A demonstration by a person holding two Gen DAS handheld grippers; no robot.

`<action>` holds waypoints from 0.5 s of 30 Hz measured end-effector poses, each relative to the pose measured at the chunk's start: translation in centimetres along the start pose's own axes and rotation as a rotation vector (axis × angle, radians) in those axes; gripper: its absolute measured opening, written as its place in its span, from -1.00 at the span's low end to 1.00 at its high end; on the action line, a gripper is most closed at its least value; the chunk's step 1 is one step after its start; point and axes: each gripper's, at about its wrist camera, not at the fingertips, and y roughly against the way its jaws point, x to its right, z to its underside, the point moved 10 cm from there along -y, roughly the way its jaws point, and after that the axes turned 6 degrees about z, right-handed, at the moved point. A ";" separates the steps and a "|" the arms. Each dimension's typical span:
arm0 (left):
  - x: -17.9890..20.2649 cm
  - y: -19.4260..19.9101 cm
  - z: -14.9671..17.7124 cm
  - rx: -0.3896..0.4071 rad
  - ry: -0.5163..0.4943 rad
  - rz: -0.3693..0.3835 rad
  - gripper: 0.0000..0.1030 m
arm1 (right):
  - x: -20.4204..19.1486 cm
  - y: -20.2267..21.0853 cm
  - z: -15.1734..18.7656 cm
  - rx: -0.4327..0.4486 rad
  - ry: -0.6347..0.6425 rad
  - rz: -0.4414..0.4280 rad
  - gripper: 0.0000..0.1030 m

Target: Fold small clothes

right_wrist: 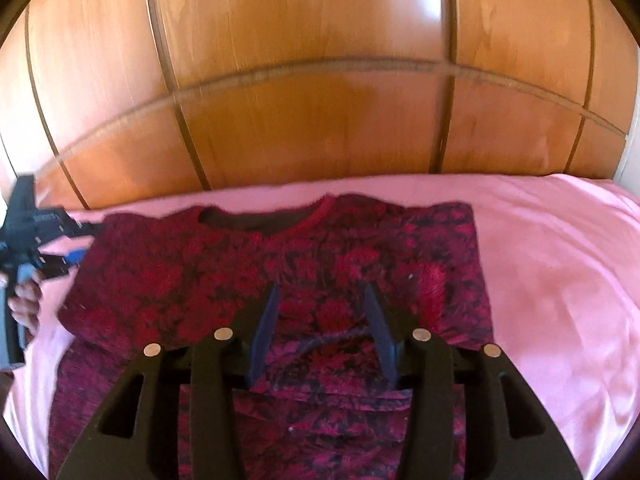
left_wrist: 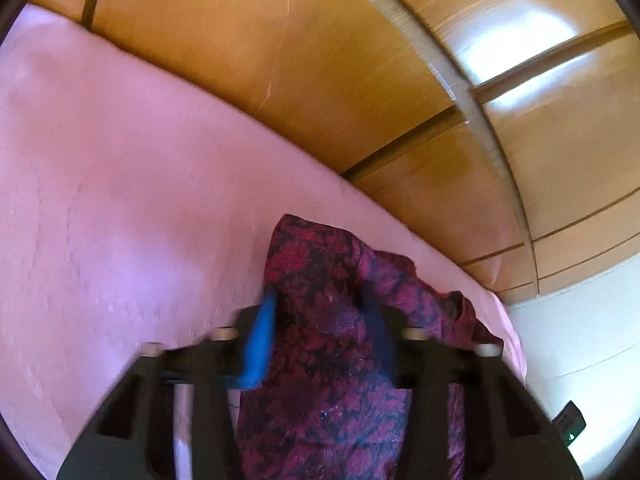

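A red and black floral top (right_wrist: 304, 264) lies on the pink sheet (right_wrist: 552, 264), neck hole toward the wooden wall, its sides folded in. My right gripper (right_wrist: 320, 300) is open and hovers over the middle of the top, holding nothing. My left gripper (left_wrist: 318, 312) is open over the top's left sleeve end (left_wrist: 328, 320); the cloth lies between and under its blue fingers (left_wrist: 260, 344), not pinched. The left gripper also shows in the right wrist view (right_wrist: 76, 256) at the top's left edge, held by a hand (right_wrist: 24, 300).
A wooden panelled wall (right_wrist: 320, 80) stands right behind the bed. The pink sheet (left_wrist: 120, 200) spreads wide to the left of the top. A white wall (left_wrist: 580, 340) and a small dark device (left_wrist: 570, 424) lie past the bed's edge.
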 end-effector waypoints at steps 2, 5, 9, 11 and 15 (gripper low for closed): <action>-0.1 0.7 0.5 0.055 -0.046 -0.050 -0.62 | 0.0 -1.3 0.8 -0.026 0.016 0.027 -0.15; -0.1 0.5 1.9 0.098 -0.155 -0.188 -0.66 | -0.1 -2.0 1.6 -0.017 0.068 0.064 -0.14; 0.2 -0.7 2.5 0.141 -0.272 -0.376 -0.61 | -0.7 -2.5 1.8 0.006 0.118 0.119 -0.12; 1.0 0.5 2.6 0.175 -0.296 -0.439 -0.55 | -0.6 -2.5 1.9 0.005 0.103 0.106 -0.12; 4.2 4.3 5.0 0.230 -0.406 -0.459 -0.55 | -0.4 -2.5 1.9 0.006 0.083 0.088 -0.12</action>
